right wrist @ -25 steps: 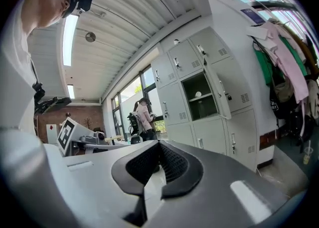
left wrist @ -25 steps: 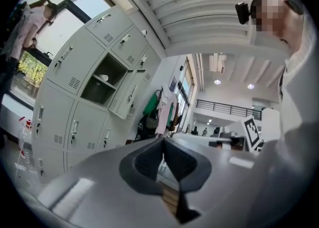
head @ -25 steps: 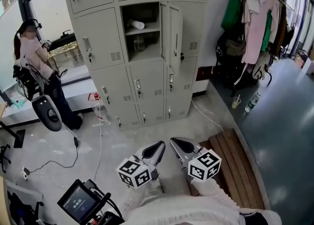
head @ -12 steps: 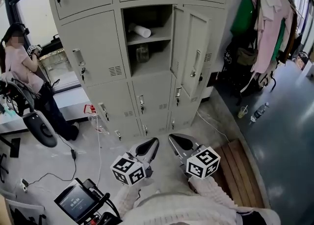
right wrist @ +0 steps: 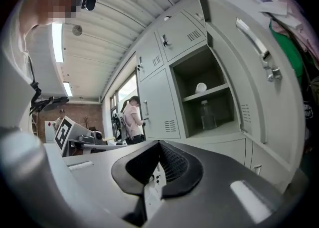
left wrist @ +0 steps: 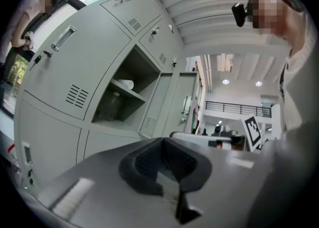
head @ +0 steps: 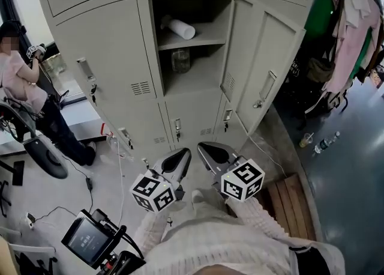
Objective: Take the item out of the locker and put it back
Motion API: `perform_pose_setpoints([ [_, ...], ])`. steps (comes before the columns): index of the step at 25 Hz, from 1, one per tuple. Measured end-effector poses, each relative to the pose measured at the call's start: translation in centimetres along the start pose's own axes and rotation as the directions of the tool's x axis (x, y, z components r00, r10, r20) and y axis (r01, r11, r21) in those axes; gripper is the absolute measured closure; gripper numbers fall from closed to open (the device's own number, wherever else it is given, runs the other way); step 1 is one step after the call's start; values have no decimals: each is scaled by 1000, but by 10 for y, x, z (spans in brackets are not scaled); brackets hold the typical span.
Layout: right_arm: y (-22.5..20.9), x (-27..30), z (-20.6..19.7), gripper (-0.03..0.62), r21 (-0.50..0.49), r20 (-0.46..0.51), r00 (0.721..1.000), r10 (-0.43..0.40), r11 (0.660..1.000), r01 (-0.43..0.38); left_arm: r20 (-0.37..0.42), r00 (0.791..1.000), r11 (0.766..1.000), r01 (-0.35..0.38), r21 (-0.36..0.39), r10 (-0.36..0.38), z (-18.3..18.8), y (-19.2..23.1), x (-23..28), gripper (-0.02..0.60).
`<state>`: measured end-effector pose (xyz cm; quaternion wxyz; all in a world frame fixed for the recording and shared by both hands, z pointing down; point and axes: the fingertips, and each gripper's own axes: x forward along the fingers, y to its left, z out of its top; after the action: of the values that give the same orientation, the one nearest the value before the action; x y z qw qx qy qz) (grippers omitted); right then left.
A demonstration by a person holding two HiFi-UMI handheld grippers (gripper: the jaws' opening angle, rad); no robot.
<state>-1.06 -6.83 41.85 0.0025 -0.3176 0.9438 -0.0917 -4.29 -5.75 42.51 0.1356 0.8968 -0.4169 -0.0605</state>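
The grey locker's open compartment (head: 191, 45) faces me, its door (head: 264, 78) swung out to the right. A white roll (head: 180, 28) lies on the upper shelf. Below it a clear jar (head: 180, 60) stands on the compartment floor. Both items also show in the left gripper view, roll (left wrist: 127, 83) and jar (left wrist: 110, 106), and in the right gripper view, roll (right wrist: 201, 87) and jar (right wrist: 207, 114). My left gripper (head: 179, 156) and right gripper (head: 206, 148) hang side by side below the compartment, well short of it. Each is shut with nothing between its jaws.
A person (head: 21, 75) stands at the left by the window. Clothes (head: 354, 21) hang at the right. On the floor are a wooden pallet (head: 289, 194), a cup (head: 306, 140), a bottle (head: 324, 144), cables (head: 114, 166) and a screen on a stand (head: 89, 241).
The locker has grown larger and nearer in the head view as I moved toward it. Both grippers kept their side-by-side pose and stayed shut.
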Motion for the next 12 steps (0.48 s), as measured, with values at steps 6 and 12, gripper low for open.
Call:
perform_pose_setpoints([
  [6,-58,53,38,595,-32,23,999,31,999,-30,64,998,999,-23,36,20,50,46,67,577],
  [12,-103,95,59,595,-61,37,998,47,997,-44,94,995,996,-42,73,35,75,79,117,577],
])
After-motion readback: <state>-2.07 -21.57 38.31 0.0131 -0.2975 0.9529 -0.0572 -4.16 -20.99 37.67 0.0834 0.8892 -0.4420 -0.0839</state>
